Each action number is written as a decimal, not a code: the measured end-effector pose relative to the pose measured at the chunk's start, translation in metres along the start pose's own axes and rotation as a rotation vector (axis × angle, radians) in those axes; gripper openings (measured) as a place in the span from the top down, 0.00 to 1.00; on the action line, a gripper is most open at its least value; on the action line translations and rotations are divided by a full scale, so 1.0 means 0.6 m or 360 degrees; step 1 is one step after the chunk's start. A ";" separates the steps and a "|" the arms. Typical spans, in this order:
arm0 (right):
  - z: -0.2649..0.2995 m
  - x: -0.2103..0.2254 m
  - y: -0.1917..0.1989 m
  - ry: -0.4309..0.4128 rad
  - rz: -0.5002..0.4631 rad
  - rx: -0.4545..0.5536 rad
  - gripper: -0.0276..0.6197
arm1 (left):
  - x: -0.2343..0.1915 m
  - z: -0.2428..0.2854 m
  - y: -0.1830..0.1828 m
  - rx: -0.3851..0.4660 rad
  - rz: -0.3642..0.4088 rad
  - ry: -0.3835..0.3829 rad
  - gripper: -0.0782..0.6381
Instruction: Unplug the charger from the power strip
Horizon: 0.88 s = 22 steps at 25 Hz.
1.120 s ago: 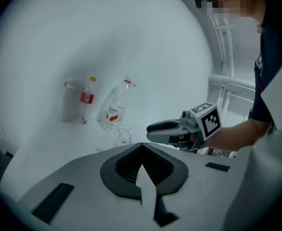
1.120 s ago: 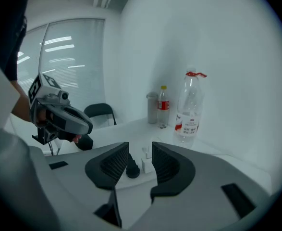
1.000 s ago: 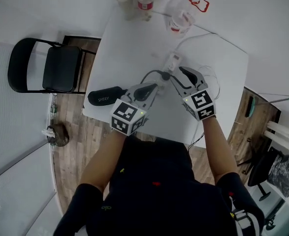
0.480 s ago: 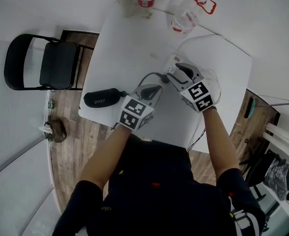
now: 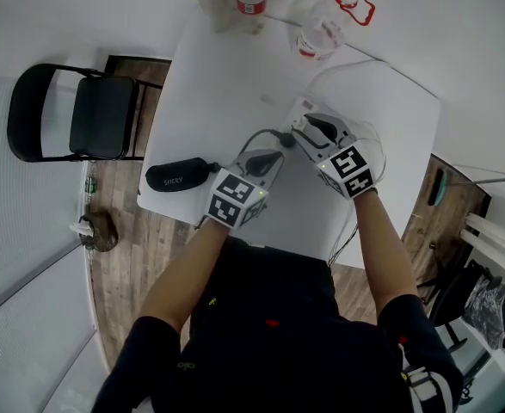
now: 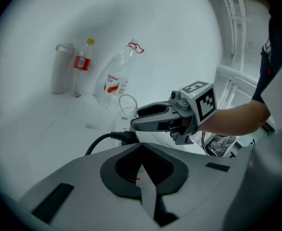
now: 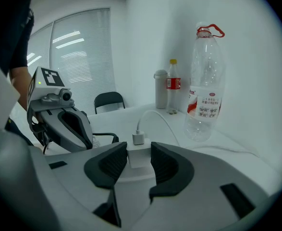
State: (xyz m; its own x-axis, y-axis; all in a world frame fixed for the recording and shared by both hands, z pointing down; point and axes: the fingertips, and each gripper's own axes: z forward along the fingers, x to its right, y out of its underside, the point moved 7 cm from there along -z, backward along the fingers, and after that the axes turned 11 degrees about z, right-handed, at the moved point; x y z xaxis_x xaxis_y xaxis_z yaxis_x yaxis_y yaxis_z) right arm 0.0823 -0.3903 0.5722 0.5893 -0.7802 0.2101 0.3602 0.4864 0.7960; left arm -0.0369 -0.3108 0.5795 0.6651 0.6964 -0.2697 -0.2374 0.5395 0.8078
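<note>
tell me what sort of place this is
Probably an office or meeting room: a plain white table, a black folding chair beside it on wood flooring, and tall window blinds along one wall.

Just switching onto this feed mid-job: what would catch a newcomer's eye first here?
The right gripper, near the middle of the table, draws the eye: its jaws are closing with the white charger between them. The left gripper, shut, sits just beside it next to a black cord, and a tall clear bottle stands at its far edge.
</note>
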 end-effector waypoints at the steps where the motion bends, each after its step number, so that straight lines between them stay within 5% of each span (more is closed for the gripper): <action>1: -0.004 0.000 -0.003 0.0006 0.0013 0.0030 0.71 | 0.000 0.000 -0.001 0.0001 -0.0008 0.0008 0.86; 6: -0.042 -0.002 -0.034 0.0098 0.0149 0.0245 0.71 | 0.001 -0.011 -0.015 0.0010 -0.0018 0.0026 0.86; 22: -0.295 -0.100 -0.132 0.0454 0.0420 0.0909 0.71 | 0.037 -0.266 -0.208 0.0611 0.0261 -0.0092 0.86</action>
State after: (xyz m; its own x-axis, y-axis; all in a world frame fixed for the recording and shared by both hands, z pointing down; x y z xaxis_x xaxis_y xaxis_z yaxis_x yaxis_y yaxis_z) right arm 0.1464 -0.3121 0.3959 0.8004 -0.4920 0.3426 -0.2127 0.3012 0.9295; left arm -0.1053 -0.2871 0.3891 0.6817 0.7247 -0.1002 -0.0696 0.2006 0.9772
